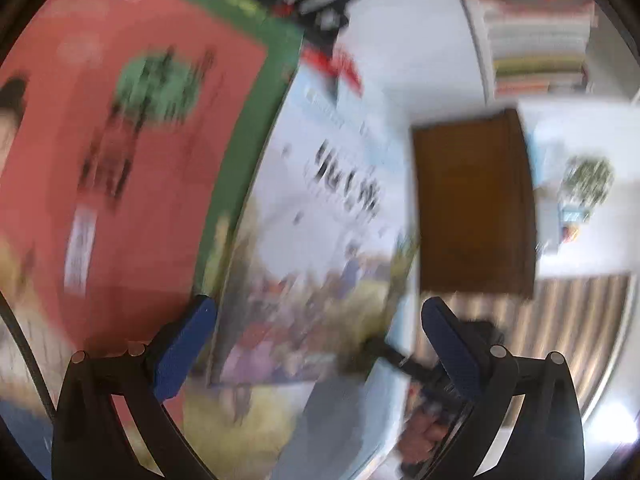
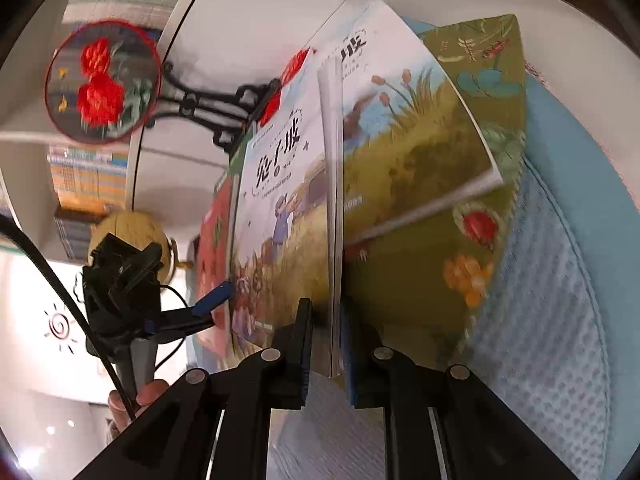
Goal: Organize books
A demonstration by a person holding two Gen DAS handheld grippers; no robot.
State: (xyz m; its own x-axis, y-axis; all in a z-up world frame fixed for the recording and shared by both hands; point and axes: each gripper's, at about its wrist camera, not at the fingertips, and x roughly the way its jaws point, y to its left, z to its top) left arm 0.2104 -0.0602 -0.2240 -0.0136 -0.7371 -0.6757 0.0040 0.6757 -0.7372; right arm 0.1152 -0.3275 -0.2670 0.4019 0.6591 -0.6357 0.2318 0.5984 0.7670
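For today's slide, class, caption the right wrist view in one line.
Right tongs clamp a picture book by its spine while the left tongs steady it.

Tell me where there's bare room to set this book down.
Bare white surface between the leaning books and the stack, beyond the brown box. Crowded at the leaning books, where the red book overlaps them.

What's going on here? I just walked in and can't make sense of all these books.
A person with a gripper in each hand is sorting picture books. The right gripper is shut on the edge of a white illustrated book, held upright. The left gripper is open around the same book, one blue finger against its cover. A red book stands behind it, a green-covered book on the other side.
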